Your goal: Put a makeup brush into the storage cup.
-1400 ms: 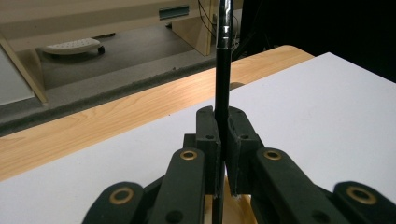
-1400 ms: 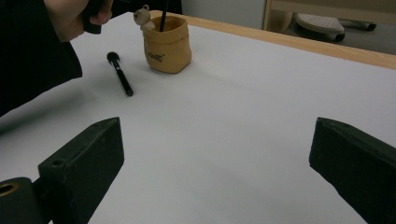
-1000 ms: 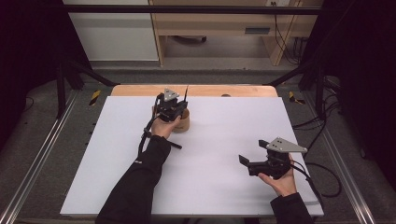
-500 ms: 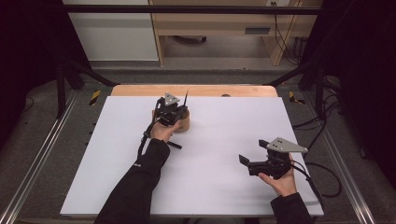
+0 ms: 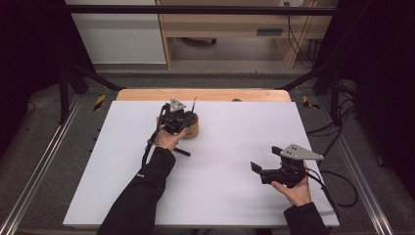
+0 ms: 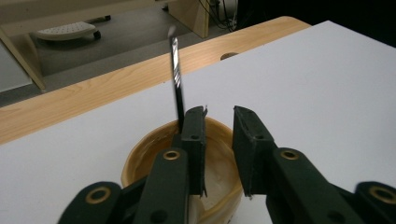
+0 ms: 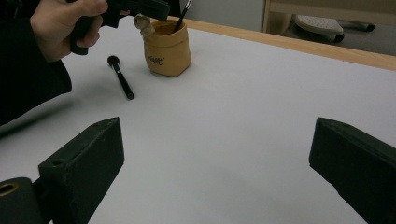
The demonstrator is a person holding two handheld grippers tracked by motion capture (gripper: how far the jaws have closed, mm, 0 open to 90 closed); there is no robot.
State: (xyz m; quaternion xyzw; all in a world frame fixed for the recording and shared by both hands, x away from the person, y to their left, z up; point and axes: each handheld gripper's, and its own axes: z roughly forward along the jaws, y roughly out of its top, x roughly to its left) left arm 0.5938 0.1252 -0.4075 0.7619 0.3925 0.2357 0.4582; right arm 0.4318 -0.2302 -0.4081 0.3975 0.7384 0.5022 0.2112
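Note:
A tan pot (image 5: 192, 129) stands at the back middle of the white board, also visible as the pot (image 7: 168, 49) and the pot (image 6: 140, 156). A thin black brush (image 5: 194, 104) stands upright in it; its handle (image 6: 176, 70) rises just behind one jaw. My left gripper (image 5: 183, 120) hovers right over the pot's mouth. Its jaws (image 6: 219, 116) have just been opening, a narrow gap between them with nothing in it. A second black brush (image 7: 120, 77) lies flat beside the pot, near the left wrist (image 5: 181, 152). My right gripper (image 5: 265, 159) rests near the front right, jaws wide open (image 7: 217, 128) and empty.
The white board (image 5: 230, 196) lies on a wooden table whose edge (image 5: 205, 94) shows at the back, with a small hole (image 5: 237, 100) in it. Metal rails run along both sides. Cables (image 5: 337, 181) trail off the right edge. Wooden furniture stands beyond the table.
The left hand has stayed over the pot with barely any shift, and the brush still stands in it. The right gripper has not moved.

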